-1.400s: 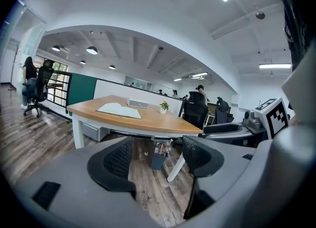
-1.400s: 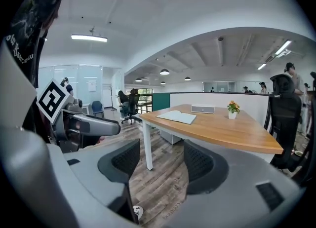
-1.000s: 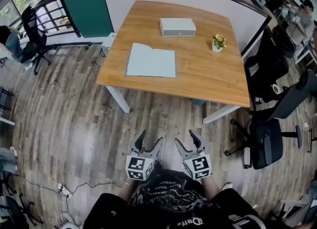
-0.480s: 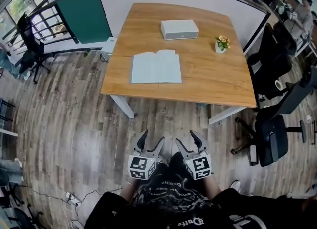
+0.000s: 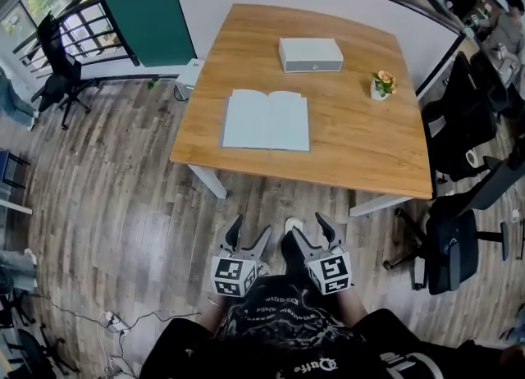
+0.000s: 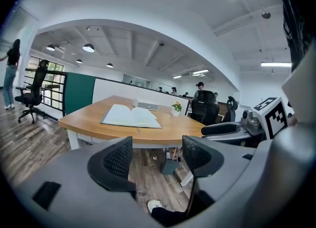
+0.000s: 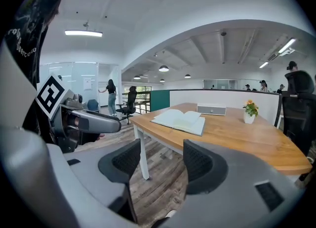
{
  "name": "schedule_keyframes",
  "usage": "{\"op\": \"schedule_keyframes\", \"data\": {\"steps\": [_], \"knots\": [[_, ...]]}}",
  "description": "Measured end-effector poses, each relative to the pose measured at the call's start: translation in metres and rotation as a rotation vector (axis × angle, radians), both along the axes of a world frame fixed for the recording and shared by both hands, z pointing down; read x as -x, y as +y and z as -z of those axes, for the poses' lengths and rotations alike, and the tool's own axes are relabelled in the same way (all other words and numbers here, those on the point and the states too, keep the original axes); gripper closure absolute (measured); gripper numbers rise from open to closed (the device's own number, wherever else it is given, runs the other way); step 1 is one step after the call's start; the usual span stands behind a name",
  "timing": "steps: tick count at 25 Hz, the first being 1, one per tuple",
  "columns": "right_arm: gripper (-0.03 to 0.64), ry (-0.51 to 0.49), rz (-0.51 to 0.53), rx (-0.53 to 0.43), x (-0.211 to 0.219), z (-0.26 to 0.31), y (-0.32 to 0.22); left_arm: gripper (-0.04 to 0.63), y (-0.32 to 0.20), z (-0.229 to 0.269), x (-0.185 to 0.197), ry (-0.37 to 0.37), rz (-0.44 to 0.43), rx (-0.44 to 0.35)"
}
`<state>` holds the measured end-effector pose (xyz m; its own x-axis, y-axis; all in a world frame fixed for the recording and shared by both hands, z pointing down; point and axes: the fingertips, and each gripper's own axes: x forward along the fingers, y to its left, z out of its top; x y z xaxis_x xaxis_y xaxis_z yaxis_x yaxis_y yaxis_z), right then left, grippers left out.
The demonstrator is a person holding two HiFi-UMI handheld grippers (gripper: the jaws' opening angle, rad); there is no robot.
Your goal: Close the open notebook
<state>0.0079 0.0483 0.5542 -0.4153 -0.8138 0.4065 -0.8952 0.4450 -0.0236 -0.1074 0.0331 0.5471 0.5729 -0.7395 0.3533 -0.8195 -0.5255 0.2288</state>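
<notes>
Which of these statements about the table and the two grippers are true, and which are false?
1. The notebook lies open on the table. True.
2. The left gripper grips the notebook. False: its jaws stand apart and empty, short of the table.
3. The white box lies beyond the notebook. True.
4. The flower pot stands on the notebook. False: it stands on bare wood to its right, apart.
5. The right gripper is shut. False: its jaws stand apart, empty.
</notes>
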Motion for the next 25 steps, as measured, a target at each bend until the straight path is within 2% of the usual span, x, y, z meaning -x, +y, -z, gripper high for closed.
{"op": "schedule_keyframes", "data": {"steps": [13,25], "knots": [[0.360,-0.027,0.169,-0.015,-0.025,0.007,-0.138,0.264,-0.113,0.000,-0.025,-0.019,0.177,0.027],[0.367,-0.021,0.292,-0.017,-0.050,0.003,-0.208,0.264,-0.180,-0.012,-0.039,-0.085,0.349,0.059]]}}
